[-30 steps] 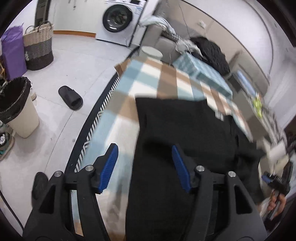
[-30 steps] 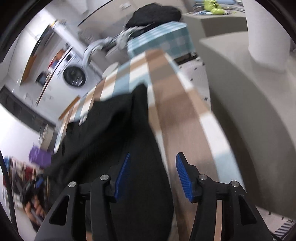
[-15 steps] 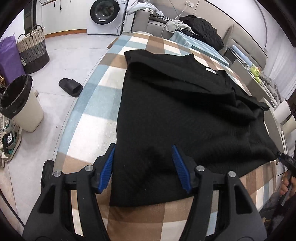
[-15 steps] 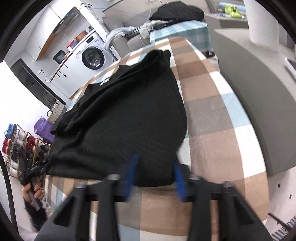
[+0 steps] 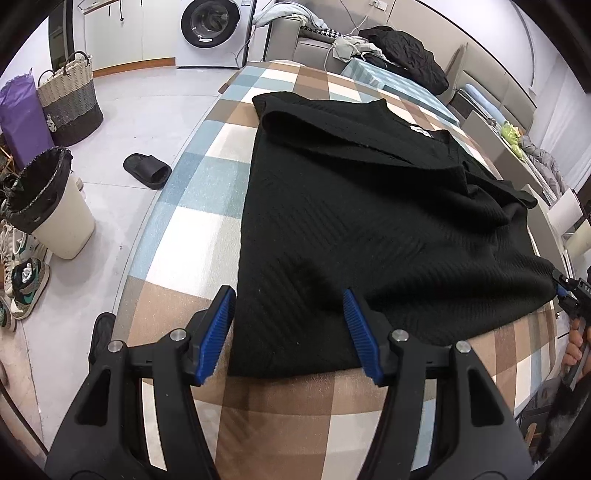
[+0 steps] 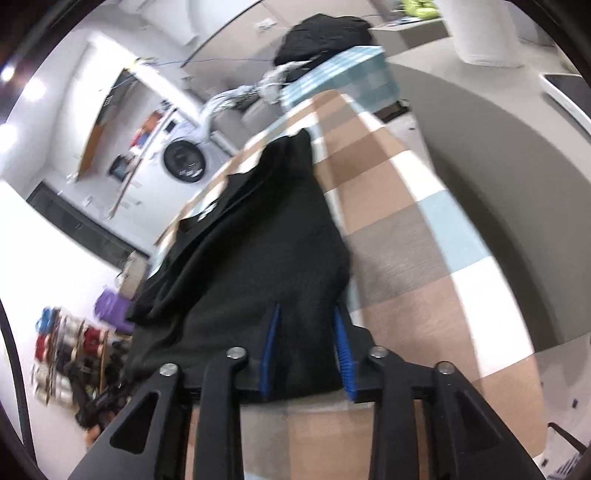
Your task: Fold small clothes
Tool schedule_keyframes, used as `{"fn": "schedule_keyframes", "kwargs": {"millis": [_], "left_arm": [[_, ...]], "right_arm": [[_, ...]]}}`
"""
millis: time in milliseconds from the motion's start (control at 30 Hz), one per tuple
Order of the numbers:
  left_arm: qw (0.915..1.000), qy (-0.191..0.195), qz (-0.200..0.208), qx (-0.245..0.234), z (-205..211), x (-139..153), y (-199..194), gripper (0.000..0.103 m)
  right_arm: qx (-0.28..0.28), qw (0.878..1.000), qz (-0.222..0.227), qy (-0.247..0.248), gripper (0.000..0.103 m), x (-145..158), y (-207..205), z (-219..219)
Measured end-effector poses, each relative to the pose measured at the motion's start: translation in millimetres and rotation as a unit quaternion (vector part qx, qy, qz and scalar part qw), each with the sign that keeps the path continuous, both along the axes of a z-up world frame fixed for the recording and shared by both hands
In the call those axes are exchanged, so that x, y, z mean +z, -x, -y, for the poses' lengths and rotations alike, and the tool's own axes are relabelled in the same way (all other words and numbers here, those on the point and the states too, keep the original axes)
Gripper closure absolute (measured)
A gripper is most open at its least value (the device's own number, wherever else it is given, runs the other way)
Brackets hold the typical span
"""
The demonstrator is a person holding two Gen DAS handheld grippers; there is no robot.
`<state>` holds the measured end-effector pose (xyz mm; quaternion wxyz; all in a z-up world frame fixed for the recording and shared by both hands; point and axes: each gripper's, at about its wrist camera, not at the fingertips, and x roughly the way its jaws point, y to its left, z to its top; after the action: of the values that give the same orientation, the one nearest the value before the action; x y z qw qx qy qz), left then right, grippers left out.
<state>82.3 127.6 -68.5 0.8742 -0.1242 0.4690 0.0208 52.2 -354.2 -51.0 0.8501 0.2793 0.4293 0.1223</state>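
A black ribbed knit garment (image 5: pixel 369 229) lies spread flat on a table covered by a checked cloth (image 5: pixel 192 206) of brown, pale blue, white and grey squares. The garment serves as landmark below. Its far part is folded over on itself, forming a raised band across the top. A small white label (image 5: pixel 421 130) sits near the neckline at the garment's far end; it bears dark marks, too small to read. The same label appears as a pale blur in the right wrist view (image 6: pixel 207 211).

The left gripper (image 5: pixel 290 328) hovers over the garment's near left corner, jaws standing wide apart and gripping nothing; one blue pad (image 5: pixel 218 332) lies over the cloth just beside the garment's left edge, the other over the fabric.

The right gripper (image 6: pixel 306 350) is at the garment's near right corner, seen small at the right edge of the left wrist view (image 5: pixel 563 290). Its jaws are narrow and opening, with black fabric between the blue pads (image 6: pixel 341 347); whether they press on it cannot be told from the blurred frame.

Left of the garment, on the floor: a black slipper (image 5: pixel 147 171), a cream bin with a black liner (image 5: pixel 51 214), a woven basket (image 5: pixel 70 99) and a purple bag (image 5: pixel 22 114). Beyond the garment's far end stands a washing machine (image 5: pixel 212 31); no brand marking is readable. A dark jacket (image 5: pixel 406 51) lies on the sofa beyond.
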Motion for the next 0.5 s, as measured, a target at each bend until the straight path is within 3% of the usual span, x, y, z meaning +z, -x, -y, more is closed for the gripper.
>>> {"fn": "schedule_keyframes", "kwargs": {"millis": [67,167,233,300,367,400,500], "left_arm": [[0.9999,0.003,0.011,0.009,-3.1,0.2,0.2,0.050],[0.9996,0.018,0.013,0.017,-7.9,-3.9,-4.0,0.078],[0.9994,0.018,0.015,0.024,-11.6,-6.9,-6.5,0.088],[0.9985,0.038,0.020,0.032,-17.2,-8.3,-6.4,0.091],[0.9984,0.039,0.025,0.033,-18.7,-7.3,-5.9,0.094],[0.9984,0.038,0.027,0.032,-18.8,-6.7,-5.3,0.094],[0.9985,0.034,0.029,0.031,-19.4,-5.1,-3.2,0.095]], "right_arm": [[0.014,1.000,0.008,0.008,0.066,0.5,3.4,-5.3],[0.026,0.999,0.020,0.013,0.065,1.4,5.6,-10.9],[0.024,0.999,0.022,0.018,0.064,0.4,3.5,-14.4],[0.020,0.999,0.024,0.024,0.065,-1.0,2.9,-13.3],[0.016,0.999,0.026,0.038,0.074,-1.5,0.1,-15.7],[0.017,0.999,0.027,0.043,0.084,-1.1,0.7,-17.7],[0.027,0.999,0.015,0.032,0.092,-4.1,5.5,-16.4]]}}
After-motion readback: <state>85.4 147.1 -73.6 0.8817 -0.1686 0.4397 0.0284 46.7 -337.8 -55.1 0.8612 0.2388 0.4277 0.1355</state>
